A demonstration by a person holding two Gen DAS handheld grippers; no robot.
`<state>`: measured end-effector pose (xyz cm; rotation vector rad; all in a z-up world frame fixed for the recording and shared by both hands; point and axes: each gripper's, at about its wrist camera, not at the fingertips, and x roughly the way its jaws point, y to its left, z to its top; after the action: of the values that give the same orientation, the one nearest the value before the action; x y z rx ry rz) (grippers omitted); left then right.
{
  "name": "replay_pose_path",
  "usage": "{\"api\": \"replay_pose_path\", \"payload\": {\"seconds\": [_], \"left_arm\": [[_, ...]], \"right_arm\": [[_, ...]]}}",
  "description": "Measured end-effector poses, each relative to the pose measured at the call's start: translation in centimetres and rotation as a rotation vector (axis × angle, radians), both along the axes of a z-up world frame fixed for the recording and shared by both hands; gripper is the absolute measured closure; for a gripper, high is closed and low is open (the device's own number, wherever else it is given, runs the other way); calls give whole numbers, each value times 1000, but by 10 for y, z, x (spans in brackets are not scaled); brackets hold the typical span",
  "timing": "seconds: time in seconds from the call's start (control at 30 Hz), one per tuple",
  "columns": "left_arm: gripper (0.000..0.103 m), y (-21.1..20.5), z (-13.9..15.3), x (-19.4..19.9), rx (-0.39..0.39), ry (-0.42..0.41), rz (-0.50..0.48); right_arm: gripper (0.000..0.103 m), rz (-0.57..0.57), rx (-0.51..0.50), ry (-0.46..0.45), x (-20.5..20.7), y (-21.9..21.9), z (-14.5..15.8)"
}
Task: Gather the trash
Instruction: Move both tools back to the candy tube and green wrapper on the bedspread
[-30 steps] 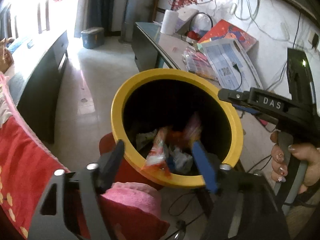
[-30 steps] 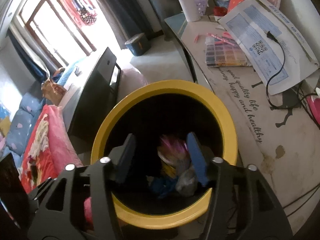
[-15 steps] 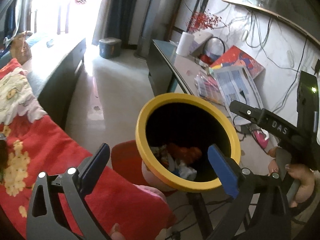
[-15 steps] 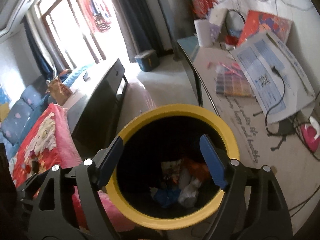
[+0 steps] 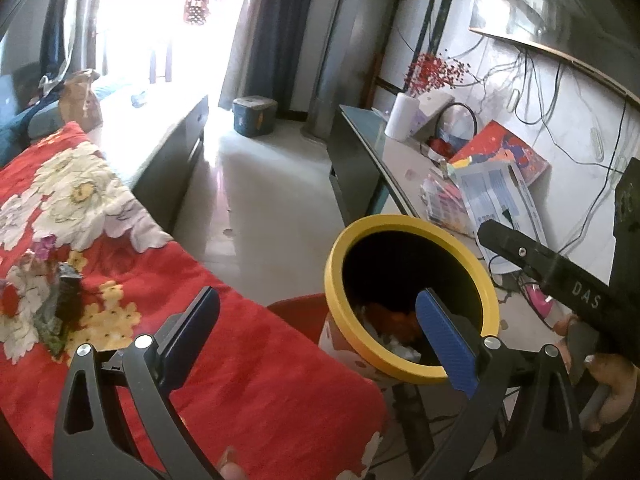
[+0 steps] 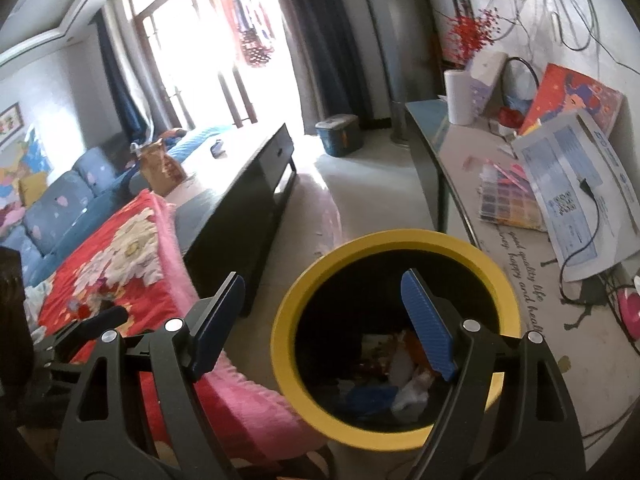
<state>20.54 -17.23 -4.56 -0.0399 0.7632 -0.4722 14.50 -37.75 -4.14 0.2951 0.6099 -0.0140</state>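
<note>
While both tongs gape, yellow bin [image 6: 394, 438] holds trash [image 6: 404, 394]

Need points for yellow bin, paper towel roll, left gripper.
yellow bin [image 6: 400, 438], right wrist view, near rim.
paper towel roll [image 6: 458, 97], right wrist view, side of roll.
left gripper [image 5: 320, 336], left wrist view, midway between fingertips.

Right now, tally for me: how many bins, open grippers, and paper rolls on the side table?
Yellow-rimmed bin: 1, wrappers lying inside
Open grippers: 2, left gripper and right gripper, both holding nothing
White paper roll: 1, upright on the side table
Total: 4
</note>
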Motion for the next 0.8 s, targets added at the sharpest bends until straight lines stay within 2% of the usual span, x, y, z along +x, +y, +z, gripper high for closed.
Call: {"api": "replay_pose_path", "payload": {"seconds": [0.33, 0.8], "left_arm": [[7, 33, 7, -4, 0, -24, 78], [7, 109, 16, -7, -35, -41, 241]], "right_arm": [[30, 93, -37, -31, -4, 36, 11], [30, 238, -52, -29, -3, 98, 19]]}}
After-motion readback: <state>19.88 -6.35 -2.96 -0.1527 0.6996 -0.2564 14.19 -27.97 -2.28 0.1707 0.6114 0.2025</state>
